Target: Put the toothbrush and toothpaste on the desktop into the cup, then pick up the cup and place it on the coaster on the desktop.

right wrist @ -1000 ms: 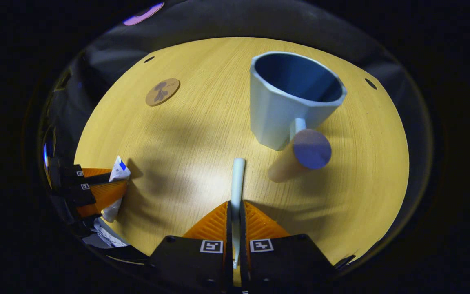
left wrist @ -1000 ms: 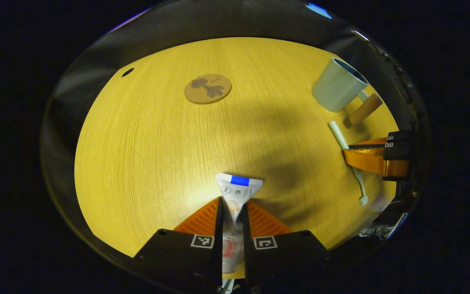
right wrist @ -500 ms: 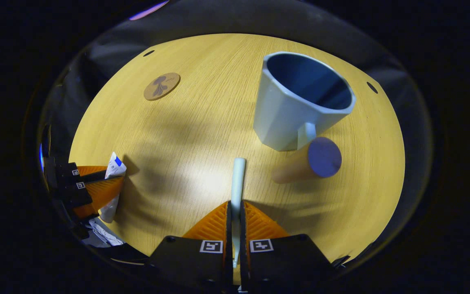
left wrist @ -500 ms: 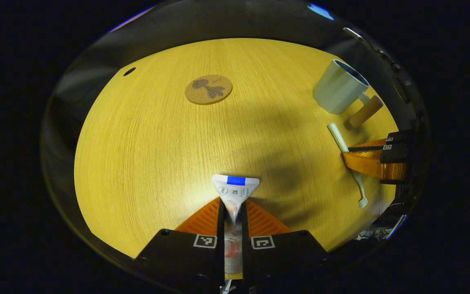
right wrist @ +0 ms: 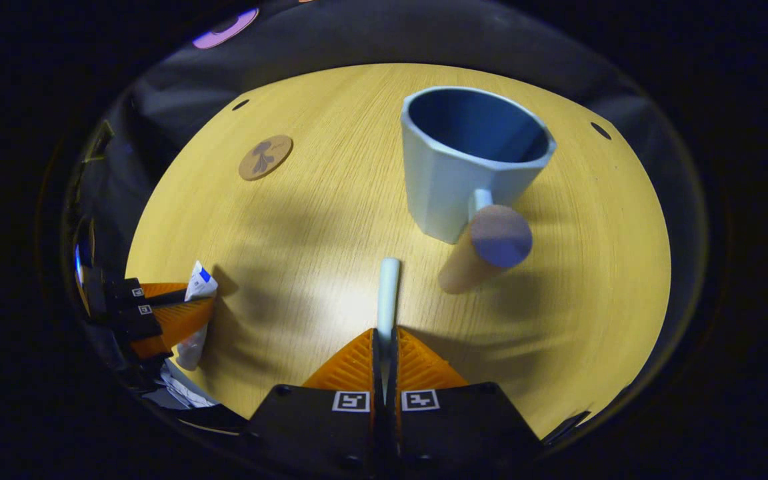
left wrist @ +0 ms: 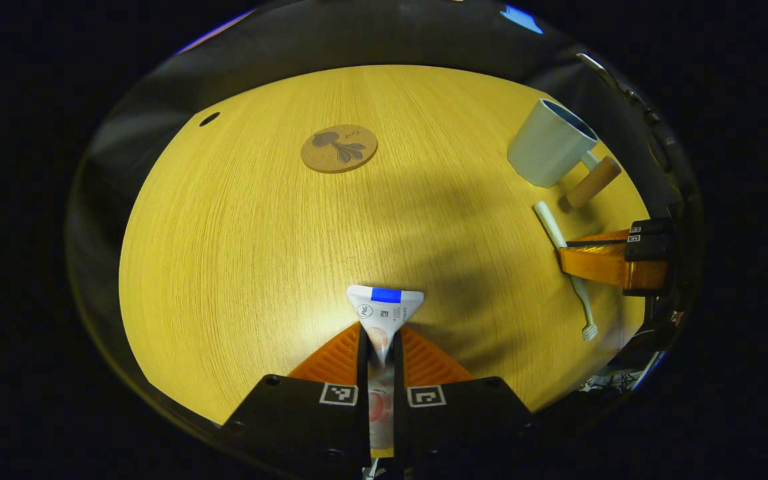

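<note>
Toothbrush (right wrist: 389,287) sits clamped in the right tool (right wrist: 384,347), handle aimed at the cup (right wrist: 464,167) just ahead on the counter (right wrist: 304,220). Left tool (left wrist: 382,347) pinches the toothpaste (left wrist: 384,310). Best lift, tip upright over the rim, then release. Coaster (left wrist: 339,148) waits, well apart.

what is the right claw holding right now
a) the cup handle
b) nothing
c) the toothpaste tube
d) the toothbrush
d: in the right gripper view the right claw is closed on the toothbrush, whose handle end sticks out toward the cup; the toothpaste sits in the left claw.
</note>
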Motion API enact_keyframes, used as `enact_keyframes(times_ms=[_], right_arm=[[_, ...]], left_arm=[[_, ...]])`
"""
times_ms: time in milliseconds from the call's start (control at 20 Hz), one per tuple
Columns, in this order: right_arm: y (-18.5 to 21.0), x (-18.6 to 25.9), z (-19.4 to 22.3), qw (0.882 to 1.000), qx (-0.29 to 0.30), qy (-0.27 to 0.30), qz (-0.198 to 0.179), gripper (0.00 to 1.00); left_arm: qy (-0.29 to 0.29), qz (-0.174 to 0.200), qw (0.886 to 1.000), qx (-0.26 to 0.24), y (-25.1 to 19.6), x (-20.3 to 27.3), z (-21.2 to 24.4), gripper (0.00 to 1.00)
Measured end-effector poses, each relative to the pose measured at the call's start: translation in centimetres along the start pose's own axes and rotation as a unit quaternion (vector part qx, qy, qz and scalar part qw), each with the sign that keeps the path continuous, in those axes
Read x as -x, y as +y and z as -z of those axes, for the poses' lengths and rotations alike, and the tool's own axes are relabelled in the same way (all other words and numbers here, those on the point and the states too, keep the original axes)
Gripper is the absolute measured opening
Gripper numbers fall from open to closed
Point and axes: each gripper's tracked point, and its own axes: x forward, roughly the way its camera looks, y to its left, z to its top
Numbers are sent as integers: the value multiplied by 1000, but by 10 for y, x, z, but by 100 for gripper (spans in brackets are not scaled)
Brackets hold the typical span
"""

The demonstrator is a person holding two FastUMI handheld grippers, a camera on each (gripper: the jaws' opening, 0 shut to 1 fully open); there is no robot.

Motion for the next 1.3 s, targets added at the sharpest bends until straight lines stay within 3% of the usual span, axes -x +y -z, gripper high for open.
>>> enact_keyframes(times_ms=[300, 700, 850, 1050, 1300], right_arm=[[7, 21, -17, 998, -23, -54, -27, 3], [18, 74, -71, 983, -58, -154, -76, 2], [18, 98, -101, 973, -59, -210, -81, 3], [1, 131, -151, 947, -61, -308, -64, 3], [-20, 141, -195, 926, -81, -365, -50, 3]], left_arm=[[-1, 0, 1000, -5, 0, 0, 0, 13], [1, -2, 1000, -15, 0, 0, -1, 13], [-2, -2, 1000, -15, 0, 0, -1, 13], [-3, -3, 1000, -14, 0, -1, -1, 12], [-5, -2, 1000, -21, -1, 0, -1, 13]])
